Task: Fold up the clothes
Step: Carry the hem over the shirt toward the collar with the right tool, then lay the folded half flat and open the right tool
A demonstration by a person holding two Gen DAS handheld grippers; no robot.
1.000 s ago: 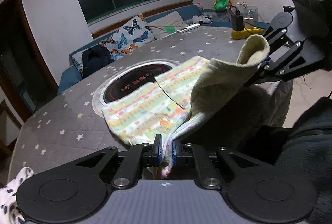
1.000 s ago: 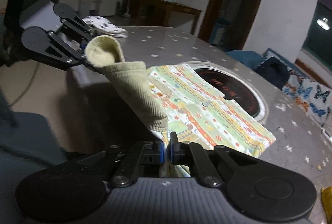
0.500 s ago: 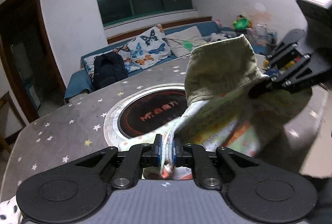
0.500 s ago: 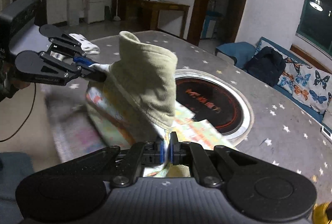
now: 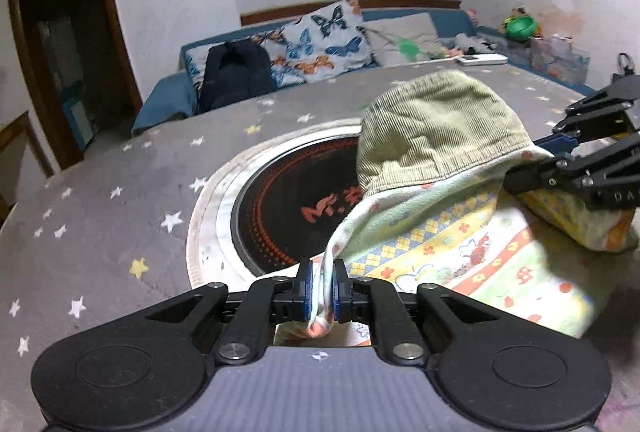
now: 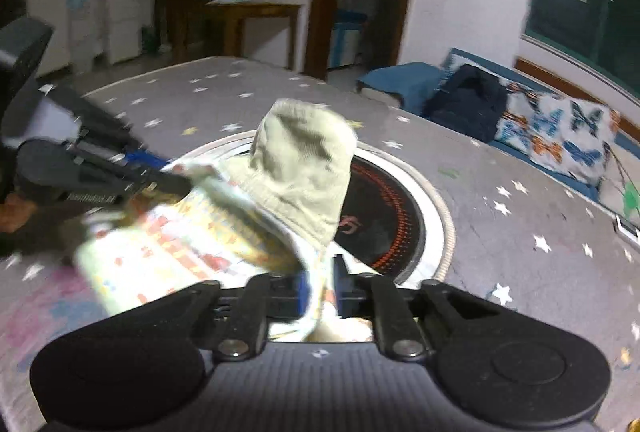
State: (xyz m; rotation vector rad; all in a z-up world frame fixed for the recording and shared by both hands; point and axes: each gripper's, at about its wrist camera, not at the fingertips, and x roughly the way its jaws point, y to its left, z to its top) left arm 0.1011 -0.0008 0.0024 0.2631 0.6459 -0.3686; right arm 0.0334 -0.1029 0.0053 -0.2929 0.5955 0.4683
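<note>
Grey star-printed cloth is covering the round bench (image 5: 100, 216), and a black induction ring (image 5: 280, 208) with red markings is sitting sunk in its middle. Behind the bench, a blue sofa (image 5: 168, 92) is carrying a butterfly-print pillow (image 5: 320, 40) and a dark backpack (image 5: 236, 72). Over the near side of the ring, the small patterned garment (image 5: 460, 244), with its olive corduroy outer side (image 5: 432, 136) bulging upward, is hanging stretched between the two tools, its lower part draping onto the bench. The left tool (image 5: 320, 290) is pinching one edge of the garment tightly between its blue pads. The right tool (image 6: 320, 290) is gripping the opposite edge, its fingers sitting slightly apart with the fabric bunched between them; motion blur is smearing this view.
</note>
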